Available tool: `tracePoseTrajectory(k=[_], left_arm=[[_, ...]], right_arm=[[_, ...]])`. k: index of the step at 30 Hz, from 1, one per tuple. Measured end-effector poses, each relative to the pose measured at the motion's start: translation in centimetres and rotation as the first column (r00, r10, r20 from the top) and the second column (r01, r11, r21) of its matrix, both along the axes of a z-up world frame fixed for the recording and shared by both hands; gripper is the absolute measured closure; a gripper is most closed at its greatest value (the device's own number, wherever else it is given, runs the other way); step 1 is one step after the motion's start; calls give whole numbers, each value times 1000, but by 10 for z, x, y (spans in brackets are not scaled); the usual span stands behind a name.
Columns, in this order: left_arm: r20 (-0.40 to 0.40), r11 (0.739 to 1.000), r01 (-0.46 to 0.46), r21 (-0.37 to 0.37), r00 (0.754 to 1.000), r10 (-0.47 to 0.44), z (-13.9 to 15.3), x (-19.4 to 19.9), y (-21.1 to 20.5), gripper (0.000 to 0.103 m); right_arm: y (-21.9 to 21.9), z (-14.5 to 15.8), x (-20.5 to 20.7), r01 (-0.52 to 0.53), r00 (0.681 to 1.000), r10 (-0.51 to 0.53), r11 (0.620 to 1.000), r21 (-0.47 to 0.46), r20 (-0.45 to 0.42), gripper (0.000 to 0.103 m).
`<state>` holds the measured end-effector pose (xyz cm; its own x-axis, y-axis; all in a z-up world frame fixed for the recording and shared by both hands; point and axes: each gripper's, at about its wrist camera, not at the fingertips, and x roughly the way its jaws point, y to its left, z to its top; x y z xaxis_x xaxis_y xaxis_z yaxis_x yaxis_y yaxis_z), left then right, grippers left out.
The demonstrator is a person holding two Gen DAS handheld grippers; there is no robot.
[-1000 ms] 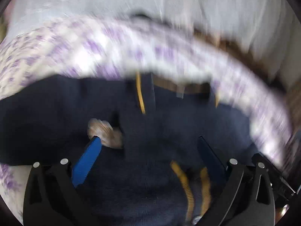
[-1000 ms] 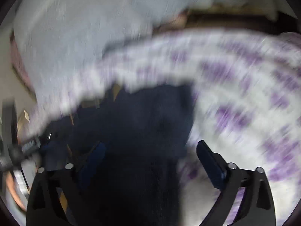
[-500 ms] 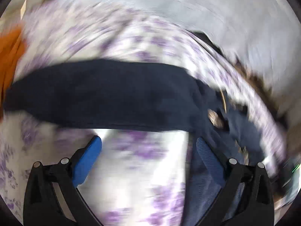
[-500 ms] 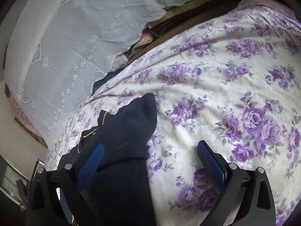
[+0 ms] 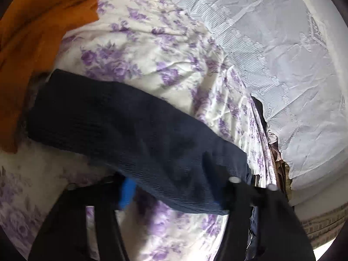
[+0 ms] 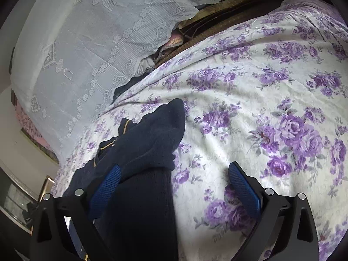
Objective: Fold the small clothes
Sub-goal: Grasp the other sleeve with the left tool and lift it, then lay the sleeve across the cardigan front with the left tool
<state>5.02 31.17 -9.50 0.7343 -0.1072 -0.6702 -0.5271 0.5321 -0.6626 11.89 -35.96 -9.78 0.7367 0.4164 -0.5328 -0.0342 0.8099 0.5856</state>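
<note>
Ribbed matt knit sweater

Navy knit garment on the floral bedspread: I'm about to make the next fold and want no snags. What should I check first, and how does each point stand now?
1. Dark navy ribbed knit garment between the left hand-held gripper pads: ok, jaws closing on it.
2. Firm left grip: cannot tell, blurred.
3. Right hand-held gripper open: ok, its left pad against the knit.
4. White bedspread with purple roses bare right of the garment: ok.
5. Orange cloth apart from the navy sleeve end: cannot tell.
</note>
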Motion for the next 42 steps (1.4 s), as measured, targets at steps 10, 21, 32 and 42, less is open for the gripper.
tracePoseTrajectory(k=[10,21,32,42], left_arm=[[-38,951,111,290,994,-104,49,13,-42,84],[-40,825,256,505,961,-273,109,49,-134,88],[-24,707,370,603,894,-448,135,67,-225,96],[-103,806,294,514,954,-282,97,70,-189,49]], right_arm=[[1,0,-2,-15,1000,15,1000,-5,-6,3],[3,1,-1,-17,1000,16,1000,-19,-14,3],[3,0,2,-20,1000,19,999,-25,-19,3],[3,0,3,-20,1000,19,999,-35,-23,3]])
